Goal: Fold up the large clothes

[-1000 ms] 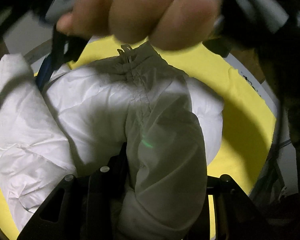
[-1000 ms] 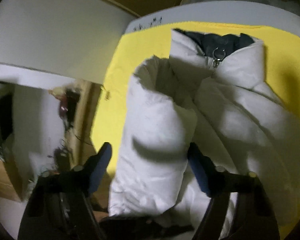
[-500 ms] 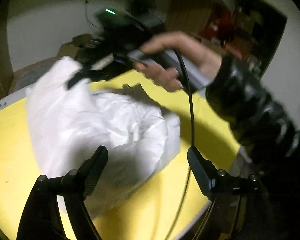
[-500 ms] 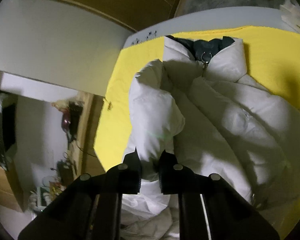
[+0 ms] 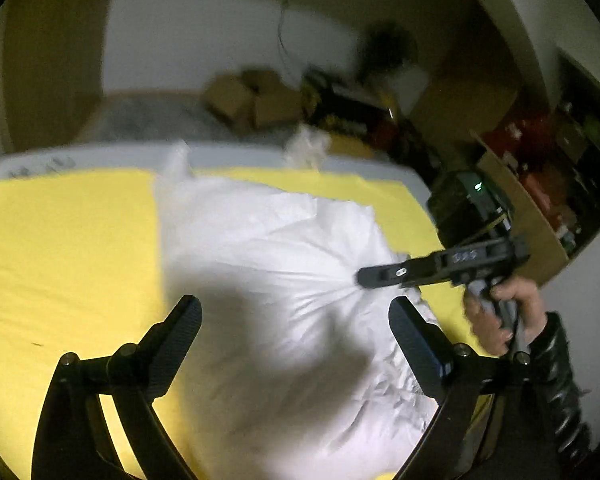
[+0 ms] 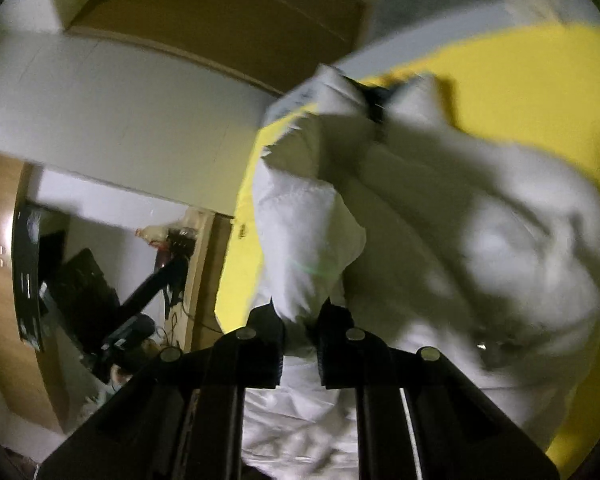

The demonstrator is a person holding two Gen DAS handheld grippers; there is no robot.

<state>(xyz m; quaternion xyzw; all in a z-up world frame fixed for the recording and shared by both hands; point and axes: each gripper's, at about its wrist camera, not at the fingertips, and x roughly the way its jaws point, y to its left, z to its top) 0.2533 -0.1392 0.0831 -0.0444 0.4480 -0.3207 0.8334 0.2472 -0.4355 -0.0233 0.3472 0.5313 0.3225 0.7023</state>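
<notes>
While the left gripper (image 5: pixel 295 318) hung over the white puffer jacket (image 5: pixel 284 280), its jaws were opening wide and pressed on nothing; the jacket's back showed below the gap between the two black fingers. That jacket lay bunched on a yellow cloth (image 5: pixel 68 248) covering the table, roughly in the middle of it, collar end toward the far edge. Right gripper (image 6: pixel 298 320) was pinched tight on a fold of the white fabric (looked like a sleeve or side edge, hard to say with the blur), and the fabric bulged up out of the narrow gap. In the left wrist view the same right gripper (image 5: pixel 364 276) came in from the right side, its tip at the jacket's right edge where creases fanned out from the pinch point. A person's right hand (image 5: pixel 500 312) held its handle, with a shiny black sleeve (image 5: pixel 560 380) behind it. Dark collar lining (image 6: pixel 374 98) showed at the jacket's far end in the right wrist view. Cardboard boxes (image 5: pixel 252 100) and blurred clutter sat beyond the table.
</notes>
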